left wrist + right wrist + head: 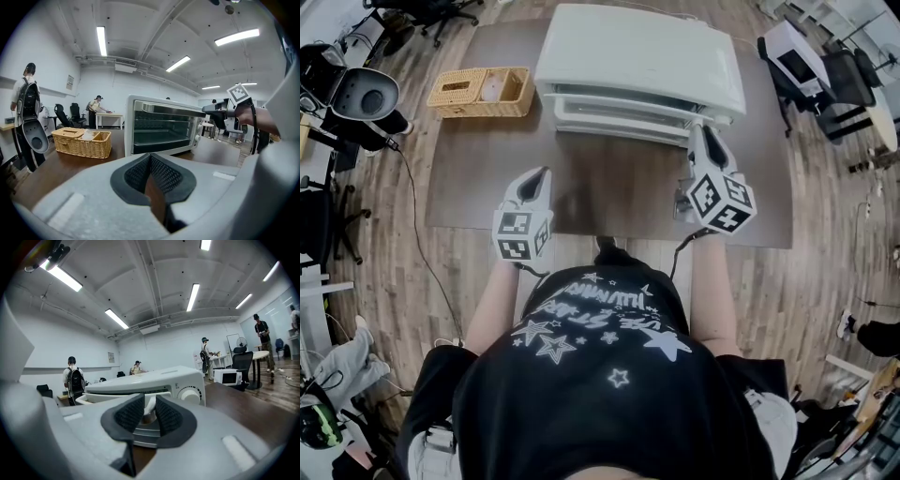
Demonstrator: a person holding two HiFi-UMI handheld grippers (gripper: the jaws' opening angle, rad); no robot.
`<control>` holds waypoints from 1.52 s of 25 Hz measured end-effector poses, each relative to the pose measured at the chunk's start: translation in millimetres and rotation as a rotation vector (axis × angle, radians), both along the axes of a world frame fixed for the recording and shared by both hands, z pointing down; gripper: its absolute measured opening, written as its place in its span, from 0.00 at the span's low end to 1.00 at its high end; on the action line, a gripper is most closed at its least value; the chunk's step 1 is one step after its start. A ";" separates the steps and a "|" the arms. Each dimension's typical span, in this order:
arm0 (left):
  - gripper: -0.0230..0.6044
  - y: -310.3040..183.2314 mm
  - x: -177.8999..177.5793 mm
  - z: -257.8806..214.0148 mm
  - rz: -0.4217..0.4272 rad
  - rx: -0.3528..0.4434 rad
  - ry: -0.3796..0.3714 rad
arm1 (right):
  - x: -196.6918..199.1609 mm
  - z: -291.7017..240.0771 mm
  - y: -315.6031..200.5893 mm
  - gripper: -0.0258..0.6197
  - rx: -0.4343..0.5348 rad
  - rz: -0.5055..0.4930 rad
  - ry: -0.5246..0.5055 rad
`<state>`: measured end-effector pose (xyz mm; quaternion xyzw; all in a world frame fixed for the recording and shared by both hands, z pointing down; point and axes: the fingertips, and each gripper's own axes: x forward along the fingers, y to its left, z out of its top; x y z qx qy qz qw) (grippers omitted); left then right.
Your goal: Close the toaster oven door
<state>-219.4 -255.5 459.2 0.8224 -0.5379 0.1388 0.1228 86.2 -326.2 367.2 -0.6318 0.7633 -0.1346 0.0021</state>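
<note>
Right gripper (701, 131): clamped on the door handle (97, 397) near its right end, jaws partly apart with the white bar filling the gap between the pads.
Door (619, 120): partly lowered and tilted toward the near side. Its glass is largely hidden behind the gripper body in the right gripper view, and its exact angle cannot be judged from above.
Toaster oven (637, 52): set at the far middle of the table (609, 192), long axis left to right, mouth facing near, knob (190, 393) at the right end. The cavity is seen only in the left gripper view.
Left gripper (536, 178): placed at the near left of the table, well apart from the oven, pads closed tip to tip, nothing gripped.
Wicker basket (480, 91): far left, beside the oven.
</note>
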 end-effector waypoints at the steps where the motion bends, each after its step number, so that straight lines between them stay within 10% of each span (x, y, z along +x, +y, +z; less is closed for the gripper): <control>1: 0.05 -1.0 -0.1 0.5 0.000 0.000 0.001 | -0.1 -0.4 -1.4 0.16 0.001 0.000 0.000; 38: 0.05 36.4 -36.5 -9.6 0.008 0.009 -0.017 | -9.2 -8.5 36.1 0.16 0.011 0.034 0.023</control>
